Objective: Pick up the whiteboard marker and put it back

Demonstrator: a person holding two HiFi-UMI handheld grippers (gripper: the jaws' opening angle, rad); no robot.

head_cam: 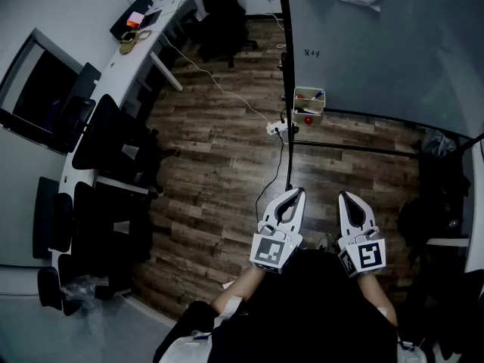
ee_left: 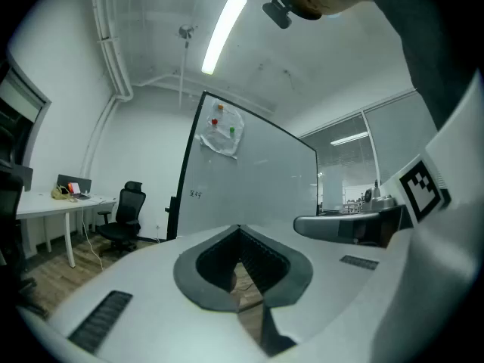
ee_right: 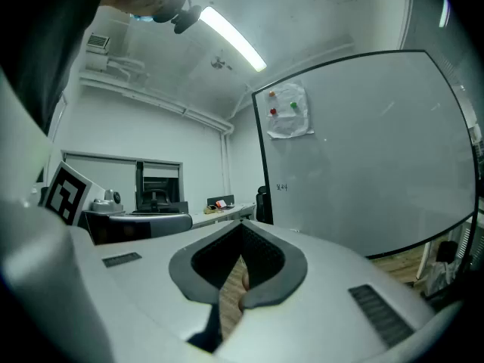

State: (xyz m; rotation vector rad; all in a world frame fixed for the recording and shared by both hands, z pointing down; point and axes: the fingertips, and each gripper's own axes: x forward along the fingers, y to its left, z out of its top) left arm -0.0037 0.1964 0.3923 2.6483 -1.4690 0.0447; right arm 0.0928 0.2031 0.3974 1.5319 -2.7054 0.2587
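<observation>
Left gripper (head_cam: 297, 195) and right gripper (head_cam: 346, 198): jaws pinched together, nothing in them. Marker tray (head_cam: 308, 116) hangs far off on the whiteboard (head_cam: 378, 44).

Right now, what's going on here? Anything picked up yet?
A person stands on the wood floor facing the whiteboard, with a gripper in each hand. The left gripper and right gripper are held out low in front, jaws together with nothing between them. A small tray on the whiteboard's frame holds what look like markers, too small to tell apart. Nothing has been picked up, and neither gripper is near the tray.
</observation>
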